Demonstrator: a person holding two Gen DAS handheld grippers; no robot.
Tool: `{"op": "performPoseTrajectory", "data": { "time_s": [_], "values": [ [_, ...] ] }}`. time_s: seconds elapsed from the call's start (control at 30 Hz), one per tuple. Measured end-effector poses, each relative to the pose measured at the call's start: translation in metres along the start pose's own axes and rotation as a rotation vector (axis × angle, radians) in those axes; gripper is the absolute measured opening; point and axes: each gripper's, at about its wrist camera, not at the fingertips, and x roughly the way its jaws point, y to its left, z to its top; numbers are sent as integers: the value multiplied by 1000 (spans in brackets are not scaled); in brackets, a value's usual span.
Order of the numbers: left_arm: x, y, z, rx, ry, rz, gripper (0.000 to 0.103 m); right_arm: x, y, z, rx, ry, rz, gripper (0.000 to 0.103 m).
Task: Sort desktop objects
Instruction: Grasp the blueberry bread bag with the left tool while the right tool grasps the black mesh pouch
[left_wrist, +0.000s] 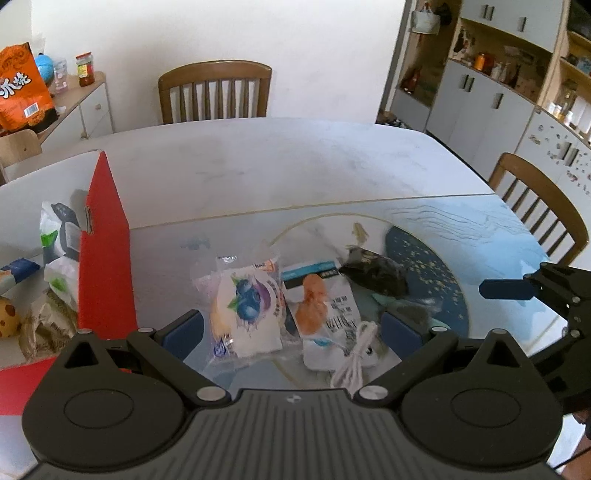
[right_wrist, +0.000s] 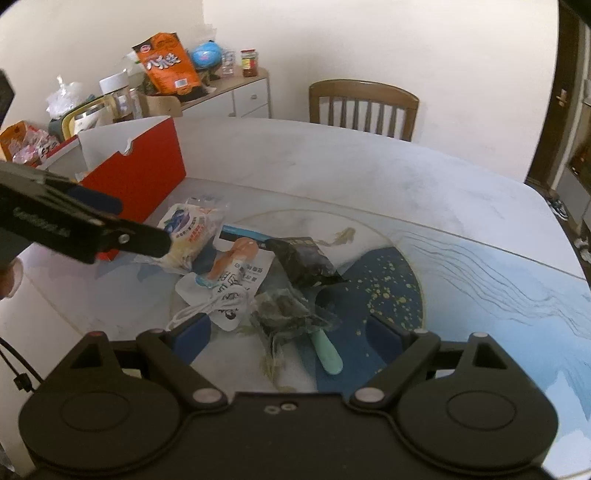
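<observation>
A pile of small items lies on the table mat: a blueberry snack packet (left_wrist: 247, 306) (right_wrist: 190, 230), a white packet with an orange piece (left_wrist: 321, 314) (right_wrist: 232, 266), a dark packet (left_wrist: 375, 277) (right_wrist: 303, 260), a clear bag of dark bits (right_wrist: 288, 314), a white coiled cable (left_wrist: 354, 360) (right_wrist: 207, 306) and a mint-green stick (right_wrist: 328, 356). My left gripper (left_wrist: 291, 328) is open over the blueberry and white packets. My right gripper (right_wrist: 291, 332) is open over the clear bag and green stick.
A red and white box (left_wrist: 105, 258) (right_wrist: 140, 170) holding several snack packets stands at the left of the pile. Wooden chairs (left_wrist: 214, 92) (left_wrist: 543, 206) stand at the table's far and right sides. A sideboard with jars and bags (right_wrist: 207, 85) is behind.
</observation>
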Motion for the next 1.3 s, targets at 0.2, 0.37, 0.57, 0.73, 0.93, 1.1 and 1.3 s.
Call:
{"op": "performPoseTrajectory", "data": {
  "time_s": [0.2, 0.37, 0.57, 0.73, 0.93, 1.1, 1.3],
  "values": [
    [20, 6, 4, -31, 13, 43, 103, 14, -3, 3, -32, 11, 33, 88],
    [36, 7, 5, -27, 16, 89, 103, 29, -3, 1, -60, 39, 49, 84],
    [51, 10, 5, -35, 30, 113, 103, 40, -4, 4, -87, 44, 63, 80],
    [58, 12, 3, -42, 37, 118, 102, 48, -4, 3, -104, 56, 64, 75],
    [60, 12, 2, -53, 32, 121, 102, 54, -2, 2, -127, 60, 69, 66],
    [59, 15, 2, -79, 30, 115, 96, 54, -1, 2, -140, 58, 70, 58],
    [63, 18, 0, -96, 57, 115, 66, 53, 1, 2, -165, 57, 63, 41]
  ]
}}
